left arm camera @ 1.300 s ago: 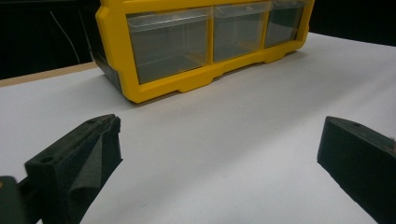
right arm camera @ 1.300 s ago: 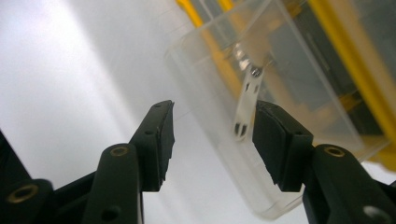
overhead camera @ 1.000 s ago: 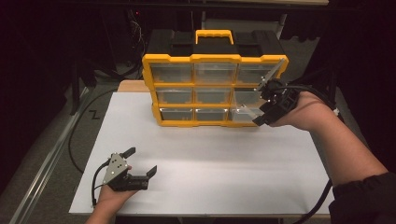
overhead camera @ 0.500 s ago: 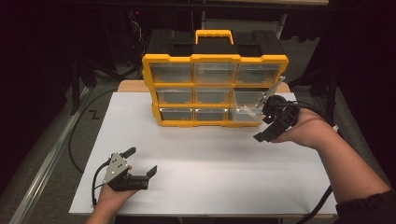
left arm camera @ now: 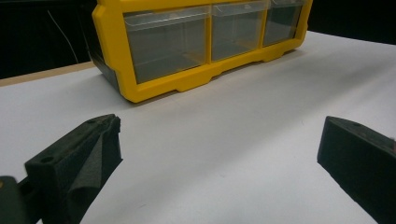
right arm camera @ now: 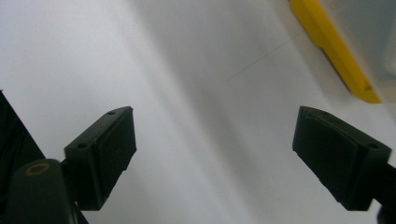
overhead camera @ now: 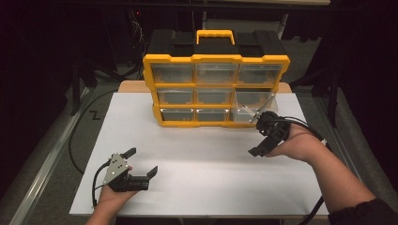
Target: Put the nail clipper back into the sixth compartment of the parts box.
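Drawers, nine of them in three rows of three, fill the yellow-framed organizer [overhead camera: 216, 89] that stands at the far middle of the table [overhead camera: 197, 159], black on top with one yellow carry handle [overhead camera: 215, 35]. The bottom-right drawer [overhead camera: 251, 107] is clear plastic and stands tilted out of its frame, its front corner nearest my right hand-held gripper [overhead camera: 260, 140]. That gripper sits just in front of and to the right of the drawer, low over the white sheet; its jaws have just been opening and now stand wide with nothing between them, bare white surface under them in the right gripper view. My left hand-held gripper [overhead camera: 141, 163] rests near the front left of the table, well apart from the organizer, jaws wide and empty too. Between it and the lowest row of drawers [left arm camera: 205, 37] nothing stands in the way. Two cables trail off the table's edges.
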`<state>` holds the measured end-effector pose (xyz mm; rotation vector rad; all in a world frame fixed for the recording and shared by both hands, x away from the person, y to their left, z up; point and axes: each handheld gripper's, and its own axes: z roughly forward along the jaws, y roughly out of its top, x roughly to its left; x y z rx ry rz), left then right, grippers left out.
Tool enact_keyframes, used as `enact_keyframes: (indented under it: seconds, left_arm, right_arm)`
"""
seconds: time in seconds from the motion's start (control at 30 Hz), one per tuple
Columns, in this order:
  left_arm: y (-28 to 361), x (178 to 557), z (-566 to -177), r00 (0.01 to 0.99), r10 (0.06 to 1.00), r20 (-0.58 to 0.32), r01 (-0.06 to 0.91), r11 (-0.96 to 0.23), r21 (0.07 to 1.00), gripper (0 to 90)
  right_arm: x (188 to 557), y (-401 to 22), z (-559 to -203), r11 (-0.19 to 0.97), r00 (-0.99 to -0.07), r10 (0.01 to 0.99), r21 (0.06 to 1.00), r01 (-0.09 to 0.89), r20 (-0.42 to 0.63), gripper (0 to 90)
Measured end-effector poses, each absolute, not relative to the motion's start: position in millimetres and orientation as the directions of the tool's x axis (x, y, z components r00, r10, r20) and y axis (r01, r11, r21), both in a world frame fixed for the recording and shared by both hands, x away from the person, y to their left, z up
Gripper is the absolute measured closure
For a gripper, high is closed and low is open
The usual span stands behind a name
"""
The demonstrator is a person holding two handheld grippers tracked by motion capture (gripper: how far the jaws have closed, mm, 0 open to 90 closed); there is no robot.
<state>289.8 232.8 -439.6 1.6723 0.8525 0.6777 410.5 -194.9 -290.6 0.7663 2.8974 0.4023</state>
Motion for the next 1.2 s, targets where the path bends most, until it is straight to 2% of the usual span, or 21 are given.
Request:
enact_keyframes:
  seconds: [0.3,0.8,1.2]
  left_arm:
    - [232.9,289.8,-439.7,0.581,0.814,0.017,0.197,-0.161,0.967,0.3]
    - [233.9,289.5,-439.3,0.577,0.816,0.012,0.202,-0.157,0.967,0.3]
    - [233.6,288.1,-439.4,0.579,0.816,0.009,0.208,-0.158,0.965,0.3]
  right_arm:
    - [408.4,-190.5,-331.1,0.831,-0.857,0.514,0.269,0.487,-0.037,0.9]
    - [406.3,-184.6,-386.0,0.814,-0.842,0.539,0.274,0.512,-0.028,0.9]
    - [403.2,-180.6,-402.2,0.789,-0.826,0.563,0.325,0.522,-0.041,0.9]
